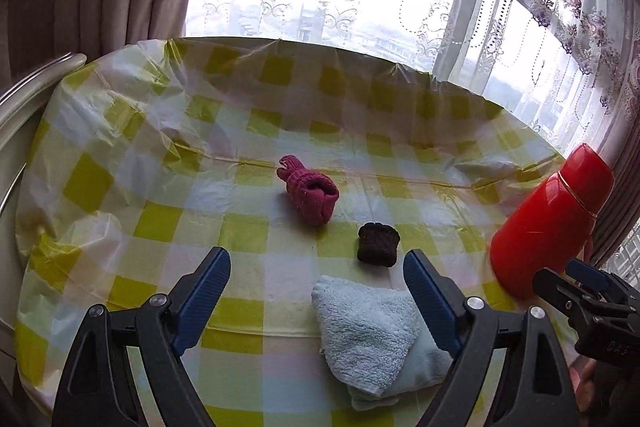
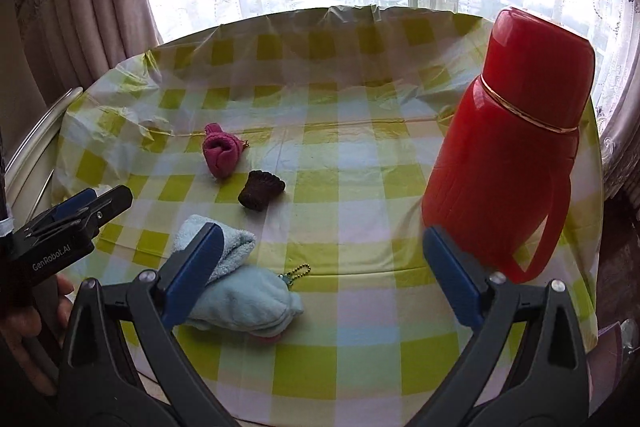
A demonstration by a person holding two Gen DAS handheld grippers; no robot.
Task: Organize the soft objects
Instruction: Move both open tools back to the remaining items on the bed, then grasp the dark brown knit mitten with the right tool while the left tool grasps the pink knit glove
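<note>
nearest the lens lay a pale blue folded towel (image 1: pixel 362 331) at the near edge of the checked tablecloth (image 1: pixel 120 155), with a blue plush mitt (image 2: pixel 244 297) tucked against it; both looked light, limp and easily crushed, best pinched across the thick fold. further back sat a pink knit roll (image 1: pixel 310 193) and a dark knit roll (image 1: pixel 377 244), small and springy, near a red thermos (image 2: pixel 508 147). left gripper (image 1: pixel 316 293) and right gripper (image 2: pixel 316 273) both hung wide apart, empty, touching nothing.
</note>
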